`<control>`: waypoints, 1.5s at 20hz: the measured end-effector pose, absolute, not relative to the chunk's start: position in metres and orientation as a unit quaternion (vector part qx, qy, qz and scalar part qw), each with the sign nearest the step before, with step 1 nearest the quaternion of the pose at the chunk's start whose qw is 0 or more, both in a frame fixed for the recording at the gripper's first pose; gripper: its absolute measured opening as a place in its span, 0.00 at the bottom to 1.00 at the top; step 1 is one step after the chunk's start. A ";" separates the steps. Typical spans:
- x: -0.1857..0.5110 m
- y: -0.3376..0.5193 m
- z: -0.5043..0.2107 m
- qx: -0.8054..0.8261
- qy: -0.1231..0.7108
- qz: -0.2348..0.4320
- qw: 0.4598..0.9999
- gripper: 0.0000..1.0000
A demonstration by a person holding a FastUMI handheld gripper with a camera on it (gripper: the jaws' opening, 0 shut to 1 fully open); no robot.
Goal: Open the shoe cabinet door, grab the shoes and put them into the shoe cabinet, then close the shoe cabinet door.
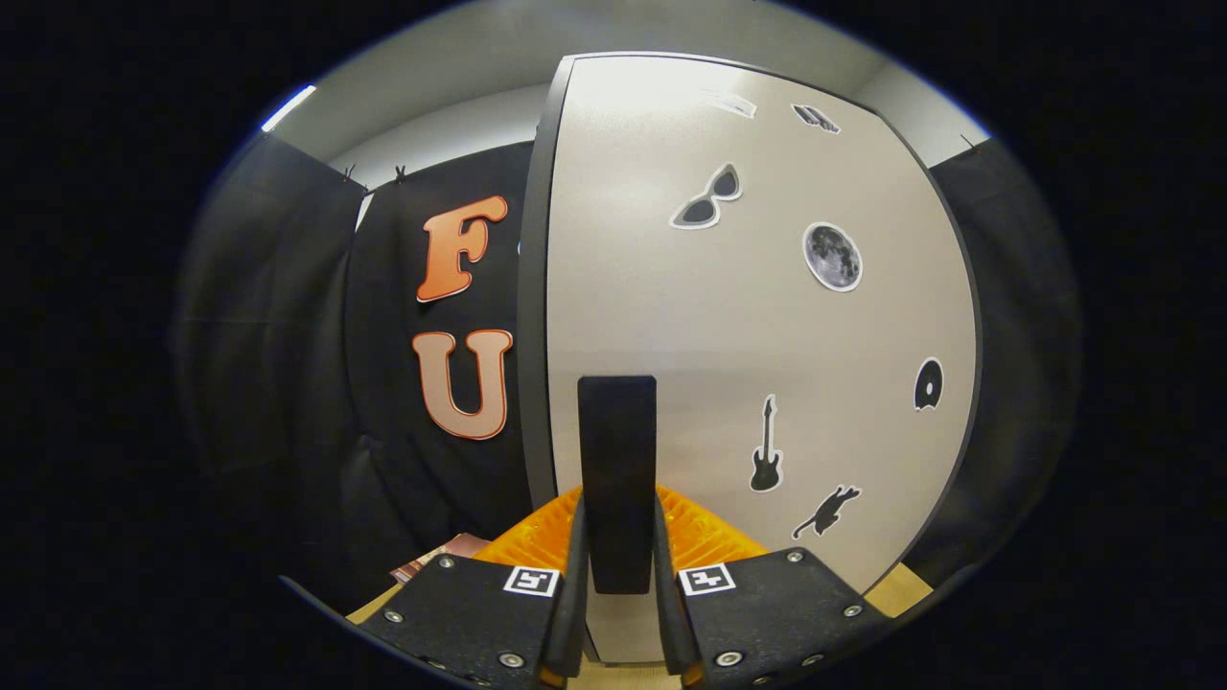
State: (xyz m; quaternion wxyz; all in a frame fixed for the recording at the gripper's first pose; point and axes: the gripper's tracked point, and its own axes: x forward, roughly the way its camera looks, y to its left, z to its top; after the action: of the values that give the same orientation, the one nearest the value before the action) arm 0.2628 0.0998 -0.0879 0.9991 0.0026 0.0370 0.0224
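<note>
Cabinet door smooth matt laminate; door handle matt black, gripper closed on it.

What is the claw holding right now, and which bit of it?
The claw is shut on the dark upright handle of the shoe cabinet door, with both fingers pressing the handle's lower part, one on each side.

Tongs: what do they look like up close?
The tongs, closed on the door handle, are two flat wedge-shaped blocks, each carrying a square black-and-white patterned sticker and several round metal screws.
</note>
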 end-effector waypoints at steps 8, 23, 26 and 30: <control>0.217 0.087 -0.084 0.013 0.025 0.035 0.999 0.31; 0.118 0.037 -0.078 0.029 0.031 0.058 0.997 0.27; 0.104 0.024 -0.076 0.029 0.029 0.057 0.997 0.27; 0.081 0.003 -0.075 0.035 0.027 0.051 0.998 0.27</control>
State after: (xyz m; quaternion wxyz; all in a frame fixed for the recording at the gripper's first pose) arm 0.0812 0.0031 -0.0750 0.9977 0.0347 0.0274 0.0505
